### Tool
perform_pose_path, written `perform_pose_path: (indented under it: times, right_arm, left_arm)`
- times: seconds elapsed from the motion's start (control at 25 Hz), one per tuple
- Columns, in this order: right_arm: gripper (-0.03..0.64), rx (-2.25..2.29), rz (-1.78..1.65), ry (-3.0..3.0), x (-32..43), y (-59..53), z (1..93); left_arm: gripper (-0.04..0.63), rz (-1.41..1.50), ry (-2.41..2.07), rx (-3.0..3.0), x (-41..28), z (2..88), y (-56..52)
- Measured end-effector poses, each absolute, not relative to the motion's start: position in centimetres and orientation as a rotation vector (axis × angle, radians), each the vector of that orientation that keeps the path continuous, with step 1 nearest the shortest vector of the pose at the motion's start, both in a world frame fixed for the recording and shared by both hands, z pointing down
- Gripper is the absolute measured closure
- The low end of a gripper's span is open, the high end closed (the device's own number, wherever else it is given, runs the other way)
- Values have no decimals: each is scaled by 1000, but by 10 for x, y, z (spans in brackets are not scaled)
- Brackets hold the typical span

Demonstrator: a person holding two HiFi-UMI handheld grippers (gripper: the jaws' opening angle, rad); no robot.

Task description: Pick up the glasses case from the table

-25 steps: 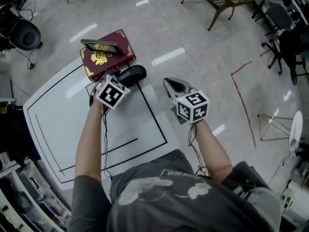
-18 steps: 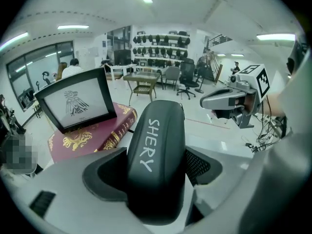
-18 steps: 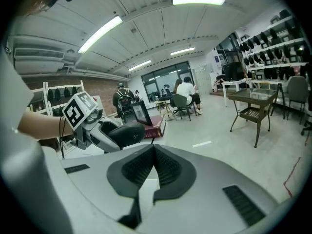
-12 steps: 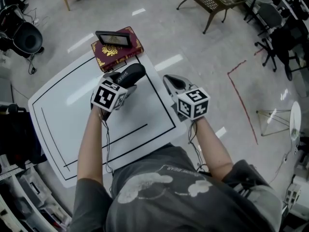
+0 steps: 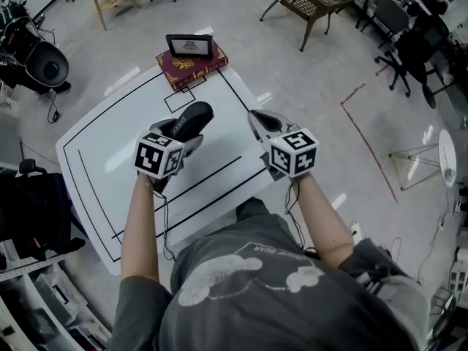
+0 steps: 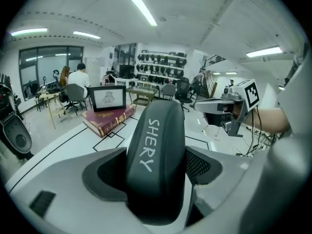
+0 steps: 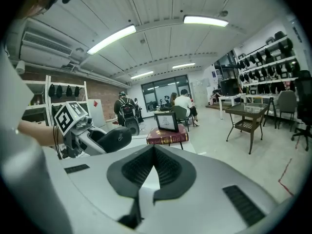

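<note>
The case [image 6: 157,130] is clamped in my left tongs [image 5: 189,129], dark and rounded, with the white lettering "SHERY" running along its top. My left gripper view shows one jaw pressed to each of its long sides, and its far end sticks out past the tips. It points away from me and a little to the right. It hangs over the middle of the white desk [image 5: 95,145]; in that view the desk top lies lower down, so the case looks lifted clear of it.

My right tongs [image 7: 153,152] are clenched on nothing. The two dark pads meet at the tips, and only a thin sliver of gap shows lower down. They hover beside the case, near the desk's right edge, and do not touch it.

At the far corner of the desk lies a red book [image 5: 191,63] with gold ornament. A black frame [image 5: 189,46] stands upright on top of it, well apart from the case. Black lines are drawn on the desk, with a small square just in front of the book.
</note>
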State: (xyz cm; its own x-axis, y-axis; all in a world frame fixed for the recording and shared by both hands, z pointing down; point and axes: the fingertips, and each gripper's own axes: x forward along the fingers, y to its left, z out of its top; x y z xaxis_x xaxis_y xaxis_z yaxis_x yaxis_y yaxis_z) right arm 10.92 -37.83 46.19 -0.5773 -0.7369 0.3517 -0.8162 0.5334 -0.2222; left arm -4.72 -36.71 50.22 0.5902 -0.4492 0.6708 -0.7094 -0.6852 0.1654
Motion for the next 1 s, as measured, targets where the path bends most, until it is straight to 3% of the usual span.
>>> perform_pose_path:
  times: [0.56,1.0]
  right_arm:
    - [617,1482,482,-2541,35,-217,449]
    - [617,1627,558,-2418,28,-93,459]
  left_arm:
    - [244,726,-895,2495,-131,487,-205]
    - [244,674,-805,2467,-166,497,-101]
